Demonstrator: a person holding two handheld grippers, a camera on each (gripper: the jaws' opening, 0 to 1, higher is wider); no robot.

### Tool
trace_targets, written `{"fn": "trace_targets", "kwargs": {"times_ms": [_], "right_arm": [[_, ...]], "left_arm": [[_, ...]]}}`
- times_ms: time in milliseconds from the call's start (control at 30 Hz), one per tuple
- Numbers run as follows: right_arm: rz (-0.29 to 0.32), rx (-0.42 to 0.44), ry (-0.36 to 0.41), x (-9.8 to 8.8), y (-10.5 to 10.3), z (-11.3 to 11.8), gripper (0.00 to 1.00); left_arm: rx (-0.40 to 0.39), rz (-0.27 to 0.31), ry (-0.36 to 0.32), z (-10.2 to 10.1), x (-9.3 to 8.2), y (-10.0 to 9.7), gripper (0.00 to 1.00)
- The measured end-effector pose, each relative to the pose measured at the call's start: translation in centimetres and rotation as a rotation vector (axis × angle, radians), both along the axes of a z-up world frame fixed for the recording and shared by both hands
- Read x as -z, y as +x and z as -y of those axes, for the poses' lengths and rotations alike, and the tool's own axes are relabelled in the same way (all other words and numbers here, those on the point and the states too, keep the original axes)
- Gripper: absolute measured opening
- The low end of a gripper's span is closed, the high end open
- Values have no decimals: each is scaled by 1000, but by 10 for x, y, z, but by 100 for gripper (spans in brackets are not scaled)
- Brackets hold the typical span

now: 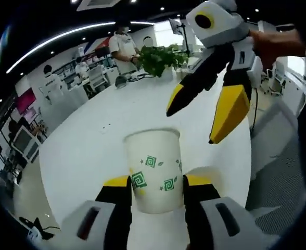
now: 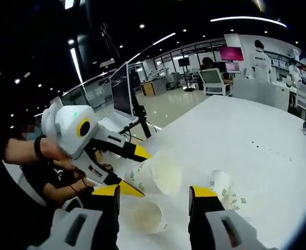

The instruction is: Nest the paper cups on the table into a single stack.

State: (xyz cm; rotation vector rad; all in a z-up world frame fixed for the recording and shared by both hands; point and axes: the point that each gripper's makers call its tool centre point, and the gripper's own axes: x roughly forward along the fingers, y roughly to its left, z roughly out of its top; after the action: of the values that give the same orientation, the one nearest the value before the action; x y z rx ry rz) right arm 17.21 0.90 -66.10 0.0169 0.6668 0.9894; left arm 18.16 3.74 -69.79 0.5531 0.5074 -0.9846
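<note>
Left gripper (image 1: 157, 190) clamped on upright paper cup (image 1: 154, 169) above white table (image 1: 90, 140); right gripper (image 1: 194, 125) held just beyond cup, jaws spread; second cup (image 2: 147, 216) seen between right jaws on table, third cup (image 2: 223, 188) lying tipped just beside right jaw.

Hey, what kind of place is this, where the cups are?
Probably an open-plan office or lab: rows of desks with monitors, office chairs, ceiling strip lights, and a big white table.
</note>
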Motion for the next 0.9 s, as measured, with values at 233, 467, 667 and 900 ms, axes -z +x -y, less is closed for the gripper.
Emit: {"fn": "trace_targets", "kwargs": {"times_ms": [233,467,667,900], "right_arm": [[-67,-22,36,3,-13,-4,51],[-179,-40,112,10,-27,-14,45],[-209,-74,126,12,-39,-23,30],[-219,-80,152,9,-41,-25,4]], "left_arm": [[82,45,15,12,-4,-14,37],[176,90,66,27,-6,-36,37],[222,111,84,37,-5,-46,36],[223,106,84,38,-3,-51,37]]}}
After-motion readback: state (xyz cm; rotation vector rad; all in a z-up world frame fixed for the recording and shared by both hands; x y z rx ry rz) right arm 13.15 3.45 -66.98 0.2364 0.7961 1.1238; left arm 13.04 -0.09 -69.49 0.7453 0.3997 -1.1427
